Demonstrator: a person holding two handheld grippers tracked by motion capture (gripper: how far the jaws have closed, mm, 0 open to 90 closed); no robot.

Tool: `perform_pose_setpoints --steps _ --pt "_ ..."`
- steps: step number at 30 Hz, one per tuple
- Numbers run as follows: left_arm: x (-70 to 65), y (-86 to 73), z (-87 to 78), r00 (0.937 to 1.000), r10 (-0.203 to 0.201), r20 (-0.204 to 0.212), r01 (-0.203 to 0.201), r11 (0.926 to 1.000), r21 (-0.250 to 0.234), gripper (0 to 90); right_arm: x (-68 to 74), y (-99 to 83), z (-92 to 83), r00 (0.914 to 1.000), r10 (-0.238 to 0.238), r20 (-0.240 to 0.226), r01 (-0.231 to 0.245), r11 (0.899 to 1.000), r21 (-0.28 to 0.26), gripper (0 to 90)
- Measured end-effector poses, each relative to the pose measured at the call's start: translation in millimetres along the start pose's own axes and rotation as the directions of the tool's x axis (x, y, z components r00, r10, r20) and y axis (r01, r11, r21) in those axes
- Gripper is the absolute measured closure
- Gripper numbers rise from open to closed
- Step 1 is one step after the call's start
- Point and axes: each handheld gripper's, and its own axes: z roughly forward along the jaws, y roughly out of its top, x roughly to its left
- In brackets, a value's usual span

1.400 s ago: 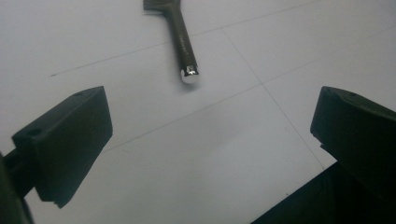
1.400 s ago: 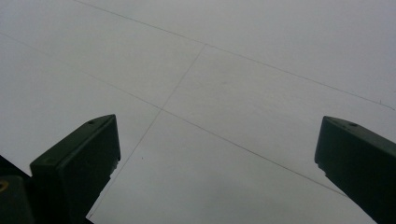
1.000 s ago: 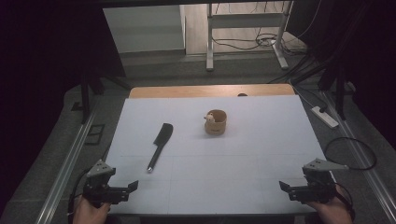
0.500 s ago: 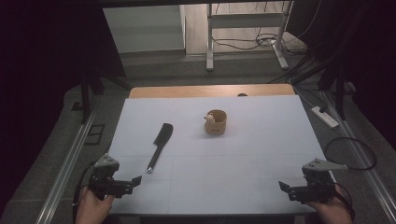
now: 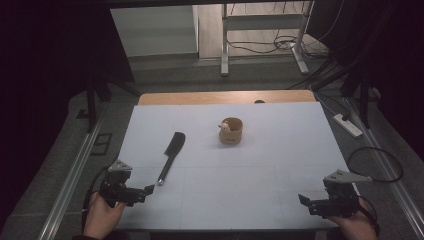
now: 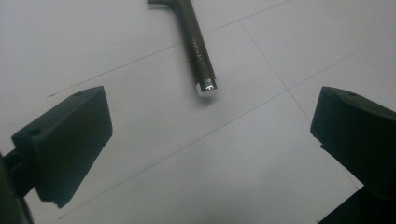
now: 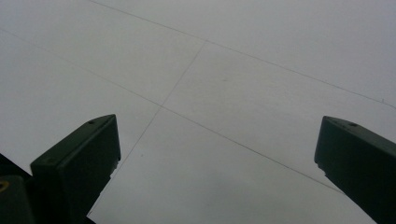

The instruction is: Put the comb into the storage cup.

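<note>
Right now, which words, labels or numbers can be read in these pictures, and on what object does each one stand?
Comb handle: small pale lettering printed along it, too small and blurred to read.
Wooden cup: no writing can be made out.
No other text anywhere.

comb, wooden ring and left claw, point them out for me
comb [image 5: 172, 149], high view, on its black toothed body.
wooden ring [image 5: 231, 132], high view, on its front wall.
left claw [image 6: 210, 135], left gripper view, midway between its open jaws.
</note>
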Motion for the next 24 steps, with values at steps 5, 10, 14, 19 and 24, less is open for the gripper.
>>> perform_pose_setpoints --steps 5,10,14,19,24 --pt "2.0 7.8 4.5 1.0000 0.002 0.007 -0.002 0.9998 0.018 0.0 0.1 0.0 0.1 1.0000 0.000 0.000 0.000 1.000 0.001 0.3" --pt "3.2 15.0 9.3 0.9999 0.008 0.007 -0.008 0.9993 0.036 0.0 -0.1 0.1 0.3 1.0000 -0.001 0.000 0.001 1.000 0.002 0.3" --pt "3.9 20.0 13.7 0.9999 0.015 0.007 -0.016 0.9985 0.052 0.0 -0.2 0.1 0.4 1.0000 -0.001 -0.001 0.001 1.000 0.004 0.3" --pt "5.2 26.5 18.7 0.9997 0.022 0.005 -0.022 0.9969 0.075 0.0 -0.1 0.2 0.5 1.0000 -0.002 -0.001 0.002 1.000 0.005 0.3" --pt "8.0 34.5 23.4 0.9997 0.024 0.006 -0.025 0.9954 0.092 0.0 -0.2 0.2 0.6 1.0000 -0.001 0.000 0.001 1.000 0.006 0.3"
